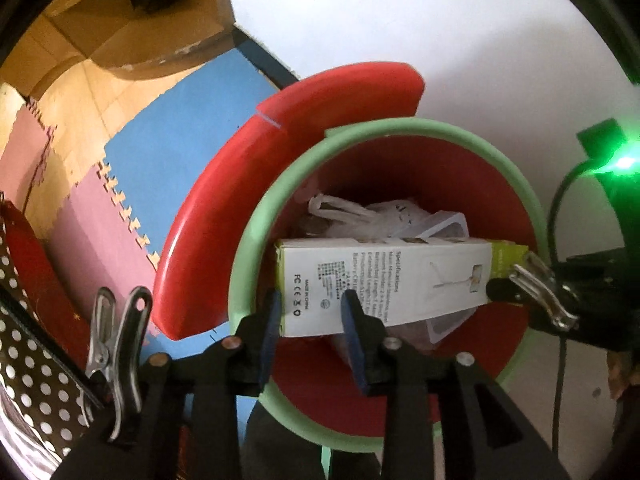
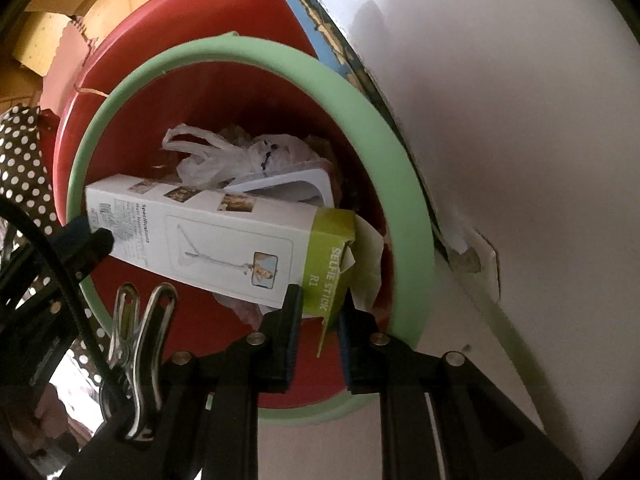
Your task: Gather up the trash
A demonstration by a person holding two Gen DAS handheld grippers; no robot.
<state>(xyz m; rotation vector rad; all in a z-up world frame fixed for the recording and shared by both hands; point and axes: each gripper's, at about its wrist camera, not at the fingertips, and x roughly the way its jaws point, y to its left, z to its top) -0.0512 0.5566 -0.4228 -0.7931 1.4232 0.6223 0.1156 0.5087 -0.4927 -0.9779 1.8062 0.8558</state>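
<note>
A red bin with a green rim (image 1: 256, 240) (image 2: 404, 216) stands under both grippers, its red lid (image 1: 224, 200) tipped open behind it. A long white selfie-stick box (image 1: 400, 276) (image 2: 208, 240) lies across the bin's mouth over a white plastic bag (image 2: 224, 156) and a clear plastic tray (image 2: 296, 188). My left gripper (image 1: 312, 312) points straight down over the box's white end. Its jaws are apart, one finger past the box's end and the other over its face. My right gripper (image 2: 320, 312) is shut on the box's green end.
A white wall (image 2: 520, 120) rises right behind the bin. Blue and pink foam mats (image 1: 180, 132) cover the floor to the left. A polka-dot cloth (image 1: 32, 360) hangs at the lower left, and a cardboard box (image 1: 132, 12) sits far back.
</note>
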